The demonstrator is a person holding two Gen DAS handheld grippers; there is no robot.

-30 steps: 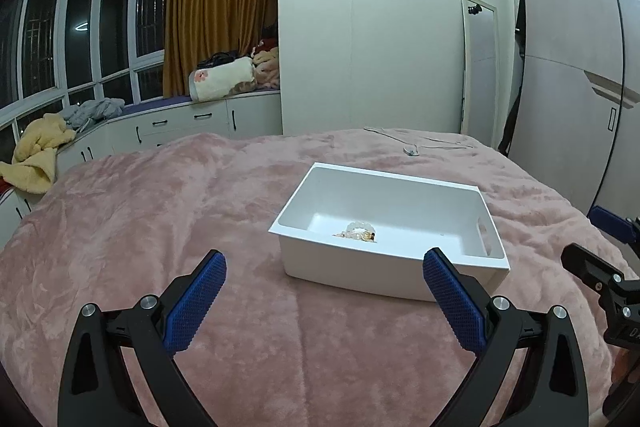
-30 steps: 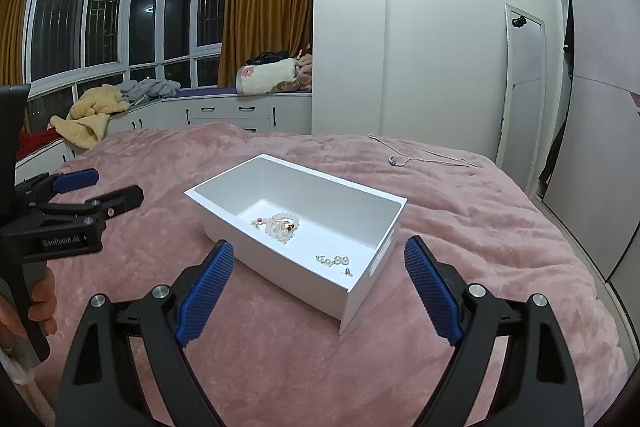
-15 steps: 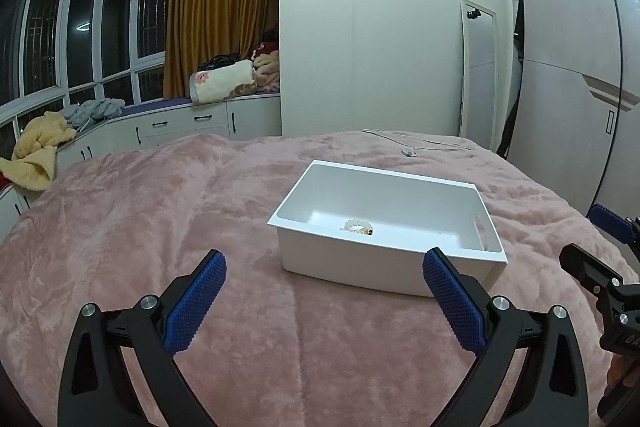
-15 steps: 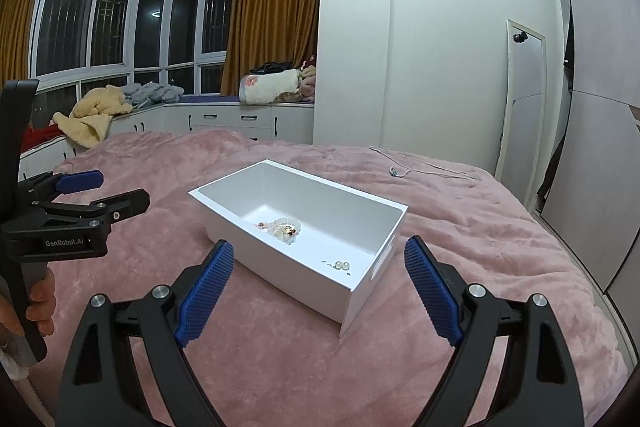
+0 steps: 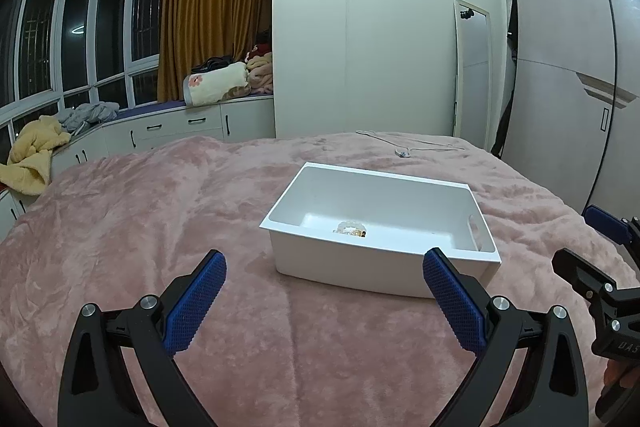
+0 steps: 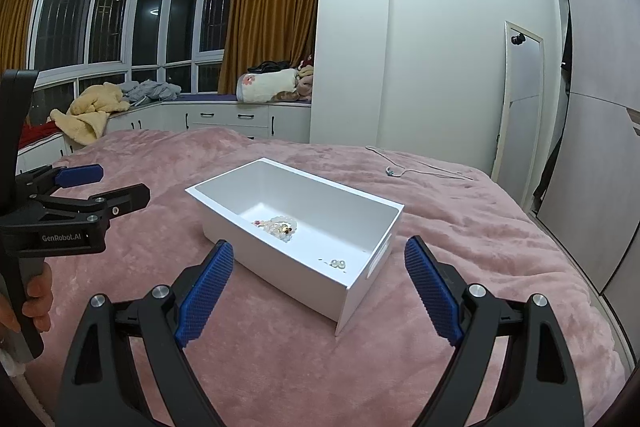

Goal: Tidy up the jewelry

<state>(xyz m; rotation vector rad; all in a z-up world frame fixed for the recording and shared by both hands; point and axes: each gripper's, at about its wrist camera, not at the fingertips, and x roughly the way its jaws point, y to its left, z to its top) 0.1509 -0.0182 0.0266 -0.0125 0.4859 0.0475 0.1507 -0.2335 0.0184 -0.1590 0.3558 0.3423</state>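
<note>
Box [image 5: 404,183] on pink blanket [image 5: 160,227], lower in both views than a second ago, more room showing above.

Left gripper [image 5: 324,299] and right gripper [image 6: 320,281] both spread wide, holding and touching nothing. Beaded jewelry [image 6: 280,226] lies inside the box; only the right view shows the small pearls [image 6: 339,263] near its handle end.

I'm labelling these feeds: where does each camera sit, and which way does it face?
Left wrist: on the left gripper, facing the white bin across the pink bed; the right gripper shows at the right edge.
Right wrist: on the right gripper, facing the bin's corner; the left gripper and hand show.
Shared: bin, beaded jewelry.
</note>
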